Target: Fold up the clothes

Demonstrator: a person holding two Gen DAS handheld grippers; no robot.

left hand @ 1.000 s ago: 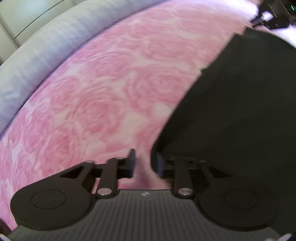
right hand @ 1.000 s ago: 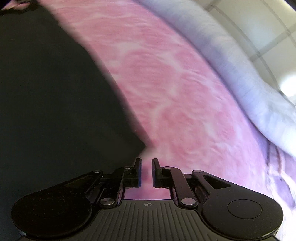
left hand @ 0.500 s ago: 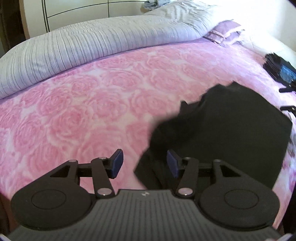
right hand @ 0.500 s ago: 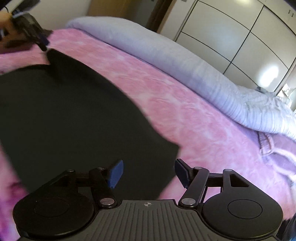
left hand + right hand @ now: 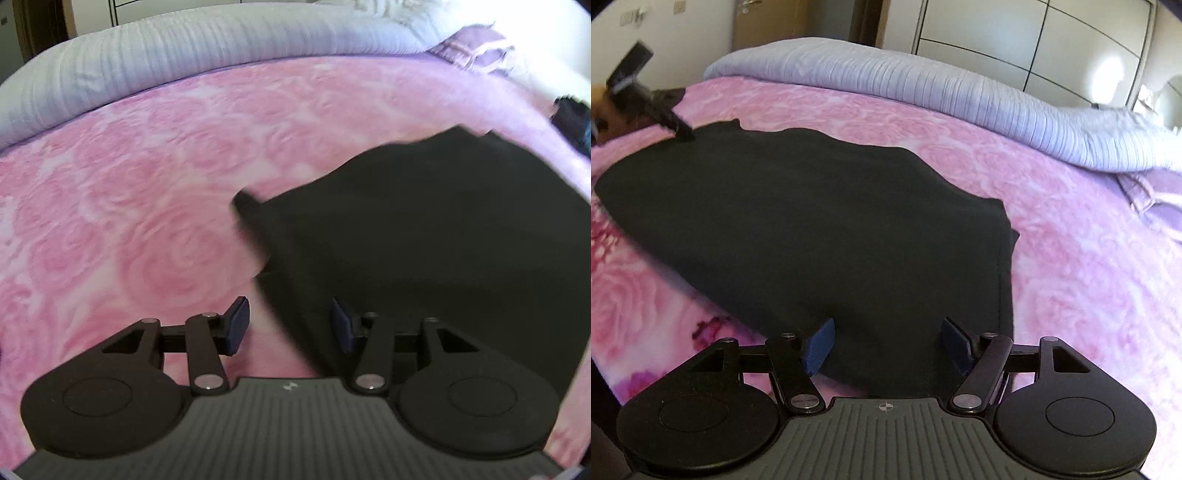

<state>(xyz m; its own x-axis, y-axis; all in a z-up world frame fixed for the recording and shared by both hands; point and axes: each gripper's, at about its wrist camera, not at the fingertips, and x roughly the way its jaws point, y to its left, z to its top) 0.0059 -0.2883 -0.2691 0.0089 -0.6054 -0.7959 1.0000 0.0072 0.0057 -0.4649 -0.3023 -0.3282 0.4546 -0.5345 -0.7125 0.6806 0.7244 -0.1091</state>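
Pink rose-patterned bedspread (image 5: 1052,229) fills both views, a grey ribbed duvet (image 5: 923,81) bunched along its far side. The black garment (image 5: 812,221) lies flat on the bedspread. Your right gripper (image 5: 886,345) is spread above its near edge — gripping nothing. Your left gripper (image 5: 290,325) is likewise spread at the opposite end.
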